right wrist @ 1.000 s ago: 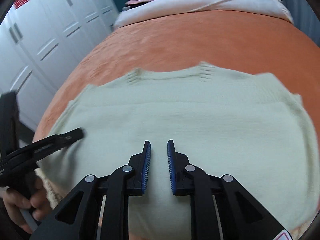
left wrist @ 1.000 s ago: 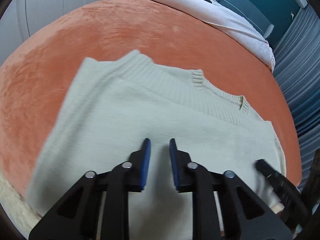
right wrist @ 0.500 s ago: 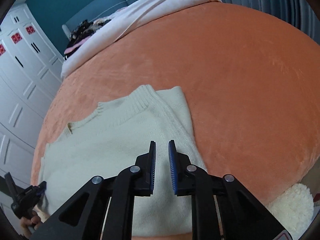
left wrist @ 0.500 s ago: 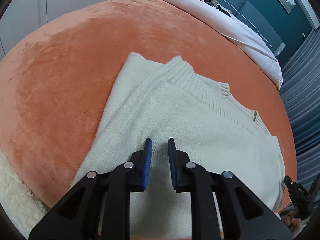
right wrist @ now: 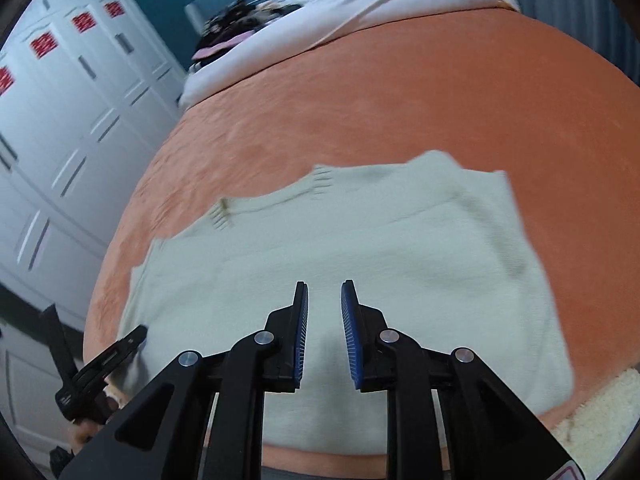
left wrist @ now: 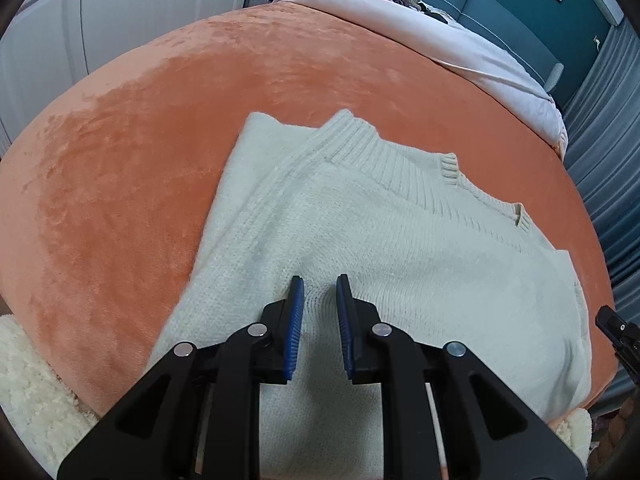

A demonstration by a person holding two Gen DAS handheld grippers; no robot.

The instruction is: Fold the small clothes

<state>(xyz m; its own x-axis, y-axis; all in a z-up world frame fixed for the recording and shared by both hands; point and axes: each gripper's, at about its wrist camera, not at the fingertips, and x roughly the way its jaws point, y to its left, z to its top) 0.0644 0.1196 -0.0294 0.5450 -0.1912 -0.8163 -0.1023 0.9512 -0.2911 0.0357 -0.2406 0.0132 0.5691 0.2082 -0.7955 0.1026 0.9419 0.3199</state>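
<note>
A cream knitted sweater with a ribbed collar (left wrist: 400,240) lies flat on the bed's orange plush blanket (left wrist: 140,140), near the bed's front edge. It appears partly folded: both side edges run straight, so the sleeves look tucked in, leaving a broad rectangle. Judging by this, the final fold, bringing hem to collar, is not yet done. The left gripper (left wrist: 320,312) hovers over the sweater's near part, jaws parted and empty. The right gripper (right wrist: 324,320) likewise hangs above it, parted, holding nothing.
</note>
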